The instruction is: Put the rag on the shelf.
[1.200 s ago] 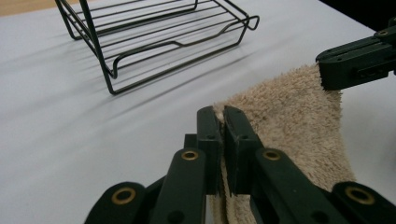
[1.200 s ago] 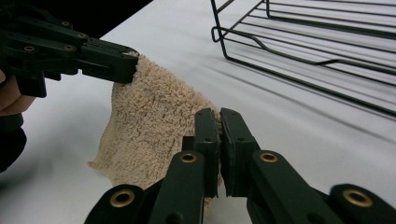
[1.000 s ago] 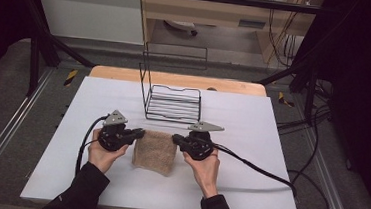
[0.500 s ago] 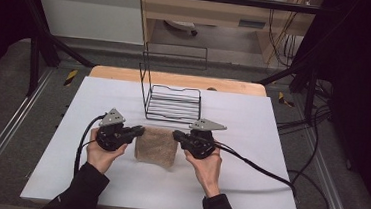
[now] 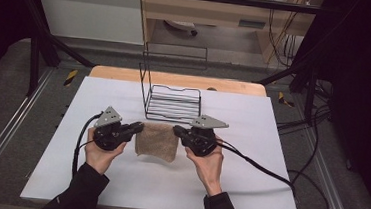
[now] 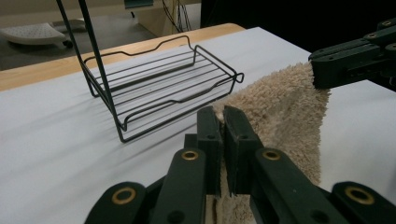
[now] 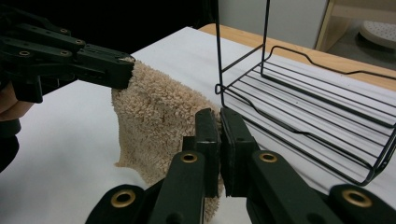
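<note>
since one second ago the two grippers have moved a little away from the person, toward the wire rack (image 5: 172, 102), and the towel (image 5: 157, 141) has gone with them; its far edge is now just beside the near edge of the rack; the towel is beige and fluffy, and it hangs stretched between the two grippers over the white table (image 5: 92, 177); the left gripper (image 5: 139, 127) pinches the towel's upper left corner, and in the left gripper view its jaws are pressed together on the cloth edge (image 6: 223, 122); the right gripper (image 5: 177, 130) pinches the upper right corner, and in the right gripper view its jaws are also clamped on the cloth (image 7: 219, 122); the top edge of the towel runs almost straight from one gripper to the other; the lower part falls toward the person, and its bottom edge seems to touch the table; the rack stands on the table just behind the towel, with a tall wire frame at its left side; each gripper is held by one hand from below.
</note>
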